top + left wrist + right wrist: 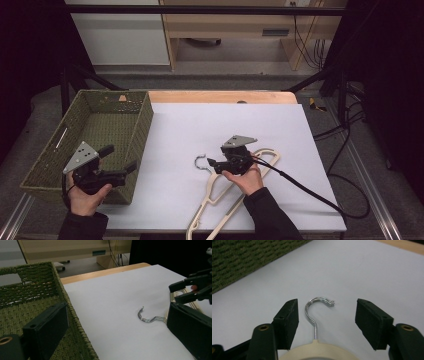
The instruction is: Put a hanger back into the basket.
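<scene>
Right hand-held gripper [327, 317]: jaws apart, either side of the chrome hook [317, 307] of cream clothes hangers [225, 200], not pressing it; hangers lie stacked on the table's white sheet [200, 125], near the front edge. Left hand-held gripper [116, 164]: jaws apart, nothing between them, held over the green woven basket [142, 125] at table left. Wooden cabinet [225, 25] and trailing cables [310, 45] behind.

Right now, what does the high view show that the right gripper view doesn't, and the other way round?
High view alone: the whole cream hanger, both hands, the left gripper held above the basket's near corner. Right gripper view alone: the right gripper with its jaws apart either side of the metal hook, not touching it. Both: the hook, the green woven basket and the white sheet.
</scene>
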